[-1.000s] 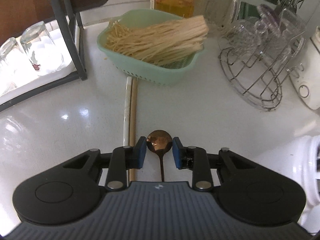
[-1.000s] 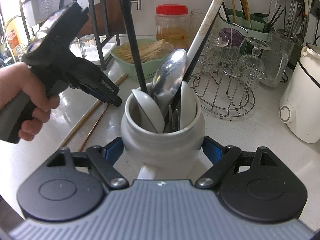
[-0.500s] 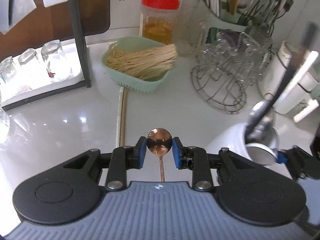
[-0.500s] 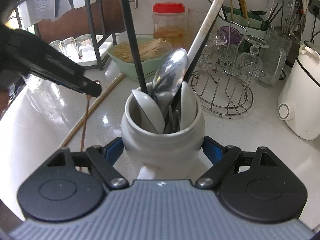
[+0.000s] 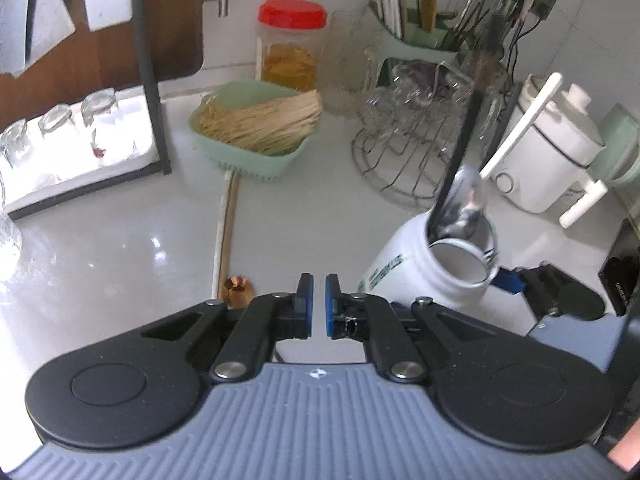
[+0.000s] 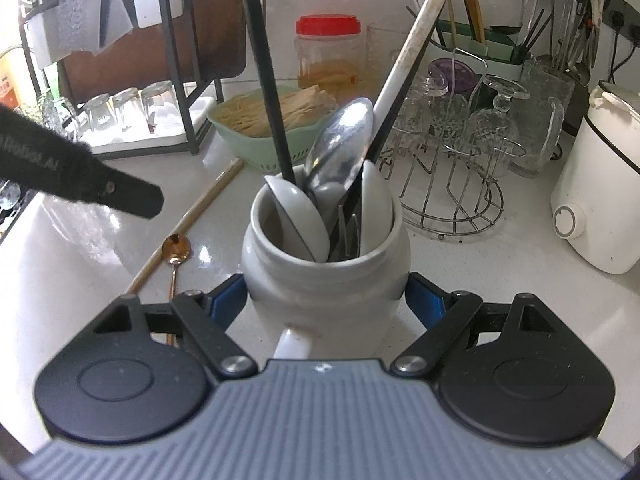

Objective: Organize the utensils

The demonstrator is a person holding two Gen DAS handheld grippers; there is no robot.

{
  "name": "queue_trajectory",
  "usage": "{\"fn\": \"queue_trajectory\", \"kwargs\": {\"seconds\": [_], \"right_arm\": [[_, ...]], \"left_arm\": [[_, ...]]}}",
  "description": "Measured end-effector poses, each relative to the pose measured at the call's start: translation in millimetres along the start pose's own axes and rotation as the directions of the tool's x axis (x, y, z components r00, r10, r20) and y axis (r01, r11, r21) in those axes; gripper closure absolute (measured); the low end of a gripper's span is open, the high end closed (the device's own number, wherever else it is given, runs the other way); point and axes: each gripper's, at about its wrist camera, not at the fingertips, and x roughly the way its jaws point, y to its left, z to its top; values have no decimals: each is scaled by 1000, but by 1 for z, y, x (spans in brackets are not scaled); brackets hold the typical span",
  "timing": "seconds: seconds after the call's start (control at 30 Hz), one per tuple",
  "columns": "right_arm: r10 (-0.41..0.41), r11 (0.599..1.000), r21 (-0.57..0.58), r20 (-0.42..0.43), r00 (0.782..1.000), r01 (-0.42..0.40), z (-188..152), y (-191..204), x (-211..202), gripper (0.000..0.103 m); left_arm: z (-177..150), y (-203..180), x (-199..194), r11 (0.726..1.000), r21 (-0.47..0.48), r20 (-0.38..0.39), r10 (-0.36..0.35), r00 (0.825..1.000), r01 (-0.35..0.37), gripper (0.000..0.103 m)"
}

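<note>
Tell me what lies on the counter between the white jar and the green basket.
In the right wrist view a copper spoon and a pair of long chopsticks lie on the counter between the white jar and the green basket.

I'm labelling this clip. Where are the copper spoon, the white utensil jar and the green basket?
copper spoon (image 6: 176, 246), right wrist view, on its bowl.
white utensil jar (image 6: 320, 280), right wrist view, on its front wall.
green basket (image 5: 256, 160), left wrist view, on its front wall.

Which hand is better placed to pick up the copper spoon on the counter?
Left: the left gripper, jaws closing on nothing, hovers near the small copper spoon; the right gripper grips the white ceramic jar.
</note>
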Motion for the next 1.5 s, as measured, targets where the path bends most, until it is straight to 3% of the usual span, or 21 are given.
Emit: {"fn": "queue_trajectory", "kwargs": {"seconds": [0.23, 0.4, 0.53, 0.7, 0.97, 1.2, 1.4, 1.43, 1.5], "right_arm": [[-1, 1000, -3, 5, 1000, 1, 0, 0, 0, 15], [-1, 1000, -6, 0, 1000, 1, 0, 0, 0, 15], [0, 1000, -4, -7, 1000, 0, 1, 0, 1, 15], [-1, 1000, -2, -16, 1000, 1, 2, 0, 1, 15], [-1, 1000, -5, -25, 1000, 1, 3, 0, 2, 15], [0, 1000, -3, -20, 1000, 0, 3, 0, 2, 15], [2, 1000, -3, -14, 1000, -2, 2, -1, 1, 15], [1, 1000, -4, -13, 1000, -2, 1, -1, 1, 15], [1, 1000, -5, -11, 1000, -1, 1, -1, 1, 15]], "left_arm": [[-8, 36, 23, 998, -56, -46, 24, 999, -27, 95], [-12, 62, 45, 993, -114, -76, 1, 997, -10, 94], [-18, 73, 66, 988, -157, -113, -17, 993, -1, 77], [-20, 81, 83, 979, -202, -107, -13, 994, -9, 68], [-11, 70, 94, 989, -136, -84, 44, 996, -55, 67], [-6, 47, 103, 988, -30, -123, 149, 981, -153, 70], [-7, 50, 101, 988, -38, -135, 145, 980, -151, 72], [-8, 50, 99, 988, -41, -134, 143, 981, -149, 93], [-7, 51, 97, 989, -48, -140, 133, 981, -141, 96]]}}
